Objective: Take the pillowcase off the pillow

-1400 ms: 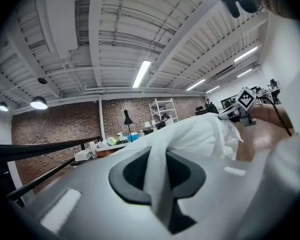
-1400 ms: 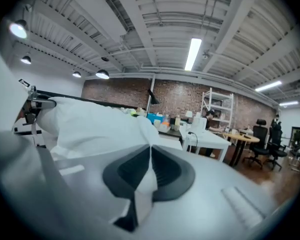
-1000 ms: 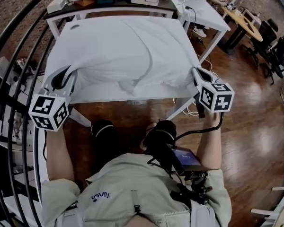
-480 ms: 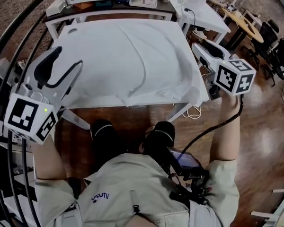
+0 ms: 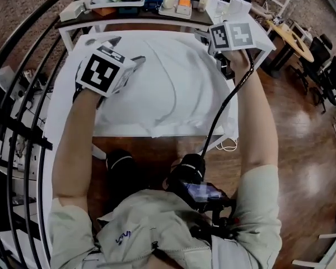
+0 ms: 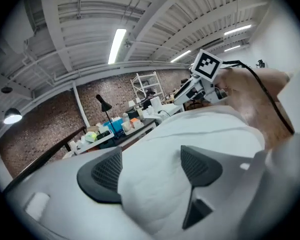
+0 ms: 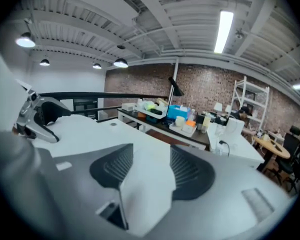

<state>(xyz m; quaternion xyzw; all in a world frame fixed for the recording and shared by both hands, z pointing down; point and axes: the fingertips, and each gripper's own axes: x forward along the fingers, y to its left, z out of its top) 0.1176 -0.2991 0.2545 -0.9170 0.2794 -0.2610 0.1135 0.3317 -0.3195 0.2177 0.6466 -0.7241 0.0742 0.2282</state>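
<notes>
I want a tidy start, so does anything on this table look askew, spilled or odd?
Nothing looks spilled or damaged. The white pillowcase has a long curved crease down its middle and a small pucker at its near edge, and its near right corner seems to droop over the edge of the table.

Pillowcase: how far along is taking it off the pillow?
Done: nothing certain; the white pillowcase lies flat, and whether it's still filled can't be told. In hand: nothing; the left gripper and right gripper have just been opening, nothing between their jaws, over its far part. Left: likely the pulling off.
</notes>
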